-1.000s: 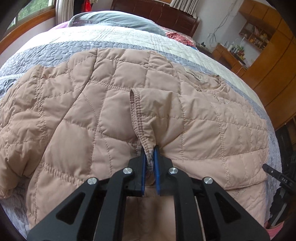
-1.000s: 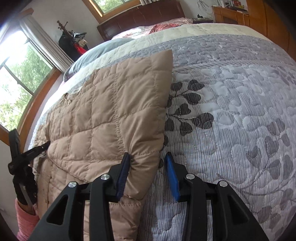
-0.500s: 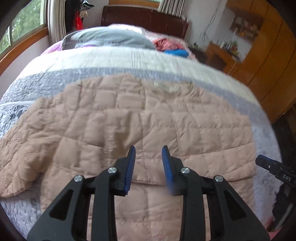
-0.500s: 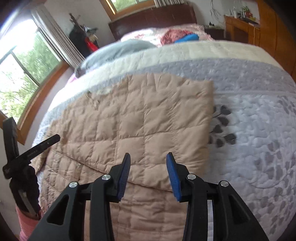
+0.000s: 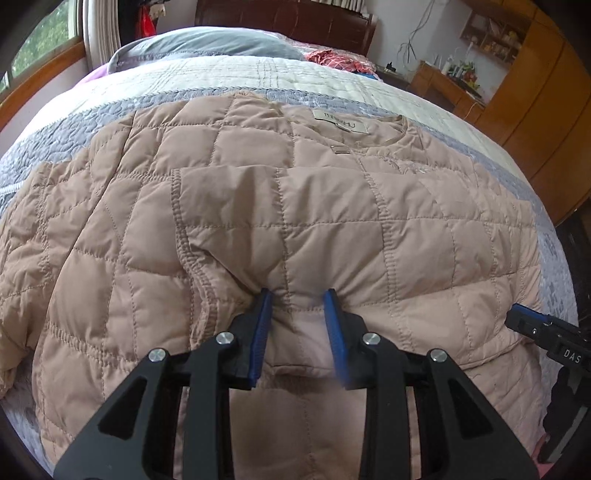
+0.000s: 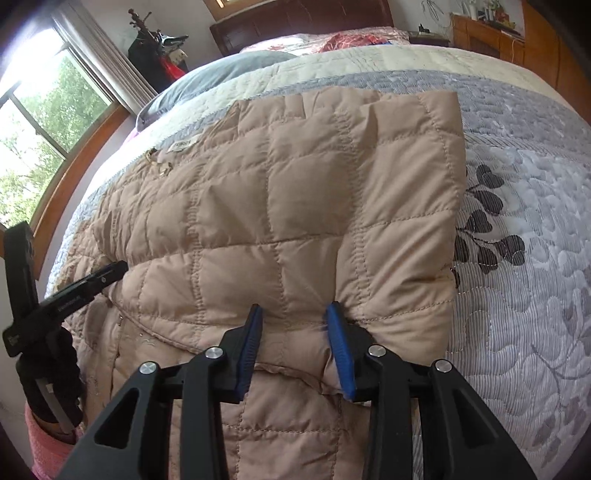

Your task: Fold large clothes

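Observation:
A tan quilted jacket [image 5: 295, 221] lies spread on the bed, collar and label at the far side; it also shows in the right wrist view [image 6: 314, 206]. A sleeve is folded across its middle. My left gripper [image 5: 297, 295] is open, its jaws astride a puff of the folded layer's near edge. My right gripper [image 6: 295, 310] is open, its jaws astride the near edge of the folded right part. The right gripper's tip [image 5: 532, 325] shows at the left view's right edge. The left gripper [image 6: 74, 291] shows at the right view's left edge.
The bed has a grey and cream quilt [image 6: 517, 184] with leaf prints. A grey pillow [image 5: 207, 42] and a dark headboard [image 5: 288, 22] are at the far end. Wooden cabinets [image 5: 535, 92] stand to the right, a window [image 6: 40, 129] to the left.
The left gripper let go of the sleeve edge and opened. Both grippers pulled back, then came down again onto the near edge of the folded layer, open.

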### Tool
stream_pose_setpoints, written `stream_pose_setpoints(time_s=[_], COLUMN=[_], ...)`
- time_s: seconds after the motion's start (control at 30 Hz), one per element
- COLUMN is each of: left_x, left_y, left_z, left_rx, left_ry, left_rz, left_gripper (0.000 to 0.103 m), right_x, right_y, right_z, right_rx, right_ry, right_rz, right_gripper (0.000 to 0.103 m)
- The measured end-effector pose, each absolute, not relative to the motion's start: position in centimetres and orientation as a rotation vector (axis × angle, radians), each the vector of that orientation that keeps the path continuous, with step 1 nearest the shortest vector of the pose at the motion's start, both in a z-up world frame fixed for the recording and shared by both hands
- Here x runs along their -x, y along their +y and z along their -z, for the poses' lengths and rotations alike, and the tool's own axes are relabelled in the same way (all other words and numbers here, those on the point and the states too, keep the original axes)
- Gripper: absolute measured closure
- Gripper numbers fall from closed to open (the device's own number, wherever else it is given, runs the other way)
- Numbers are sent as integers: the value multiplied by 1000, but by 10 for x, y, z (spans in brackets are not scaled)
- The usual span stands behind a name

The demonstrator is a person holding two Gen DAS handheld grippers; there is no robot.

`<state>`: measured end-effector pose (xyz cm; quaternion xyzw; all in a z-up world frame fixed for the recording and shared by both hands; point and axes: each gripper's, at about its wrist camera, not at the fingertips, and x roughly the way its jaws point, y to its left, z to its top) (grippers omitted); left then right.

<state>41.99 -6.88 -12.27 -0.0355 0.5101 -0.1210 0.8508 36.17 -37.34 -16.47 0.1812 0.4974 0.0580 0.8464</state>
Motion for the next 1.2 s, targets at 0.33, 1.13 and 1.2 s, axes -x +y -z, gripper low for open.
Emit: stream_pose_setpoints(time_s=[0.33, 1.13, 1.2], left_x=[-370, -277, -281], left_y=[28, 389, 393], left_z=[59, 110, 113], left_rx=[230, 768, 777], left_ry=[996, 895, 893], left_rz=[208, -470, -491], left_gripper=[48, 45, 55], right_x=[-300, -266, -267], right_y=[-402, -382, -380], right_z=[115, 154, 157], right_rx=[-389, -320, -316], right_ry=[953, 1072, 1080], right_rz=[-147, -185, -184], right_gripper=[60, 59, 59])
